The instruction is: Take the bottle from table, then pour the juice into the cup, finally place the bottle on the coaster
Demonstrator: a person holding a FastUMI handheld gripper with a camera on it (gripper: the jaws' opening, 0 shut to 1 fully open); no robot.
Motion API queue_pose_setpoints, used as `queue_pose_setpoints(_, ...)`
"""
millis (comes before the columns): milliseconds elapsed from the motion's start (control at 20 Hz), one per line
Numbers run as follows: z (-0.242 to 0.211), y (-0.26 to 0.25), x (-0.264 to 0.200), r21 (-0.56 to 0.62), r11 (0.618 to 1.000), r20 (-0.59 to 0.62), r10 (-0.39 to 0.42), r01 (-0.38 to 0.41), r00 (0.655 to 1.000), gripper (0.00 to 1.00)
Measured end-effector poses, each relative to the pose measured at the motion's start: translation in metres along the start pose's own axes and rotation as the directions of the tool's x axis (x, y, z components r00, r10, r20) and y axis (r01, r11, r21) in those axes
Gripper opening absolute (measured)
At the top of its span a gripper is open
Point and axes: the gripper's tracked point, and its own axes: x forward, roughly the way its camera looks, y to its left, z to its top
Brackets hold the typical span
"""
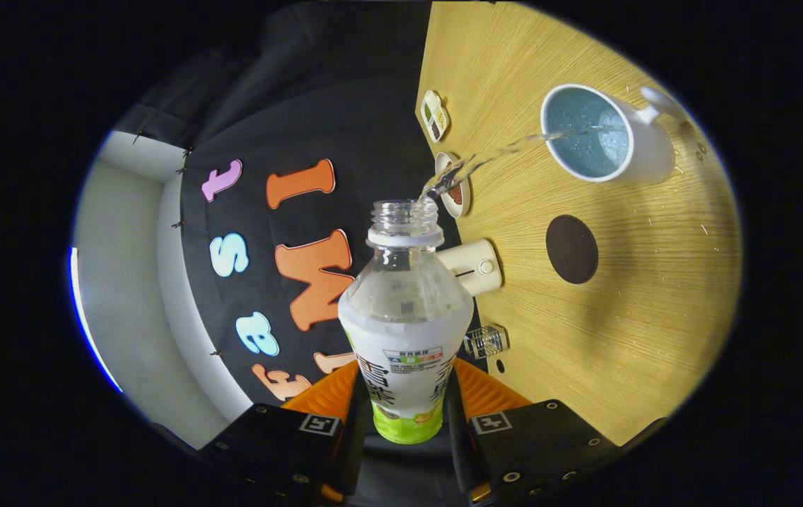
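Mid-pour right now, so step one looks done and step two underway. Wooden surface (626, 338) tilted off beyond the tongs, thanks to the rolled view. Bottle (405, 331) pinched between the tongs (406, 415), both fingers pressing its label sides, cap off, neck pointing away and tipped over. Clear stream (500, 151) arcing from the mouth out to the white cup (595, 137), well beyond the fingers, landing inside; some liquid already pooled in there, bubbly. Bottle only partly full, so probably more pouring to go, hard to call how much. Dark round coaster (571, 249) sitting bare between the bottle and the cup, off to the side of the stream, so the last step still waiting. Few droplets around the cup, maybe splash.

Smaller stuff near the bottle neck: cream-coloured gadget (475, 267), small dish (456, 189), little sectioned tray (434, 115), clear faceted thing (485, 341).

Label: some large characters plus a small coloured band, too warped to read. No brand made out.
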Motion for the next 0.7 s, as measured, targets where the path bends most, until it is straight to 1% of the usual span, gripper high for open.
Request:
queue_pose_setpoints(200,-0.0001,0.0065,0.0000,0.033,0.999,-0.002,0.019,-0.019,1.000,0.53)
queue_pose_setpoints(700,0.0032,0.0093,0.0020,0.087,0.996,0.005,0.000,0.000,1.000,0.53)
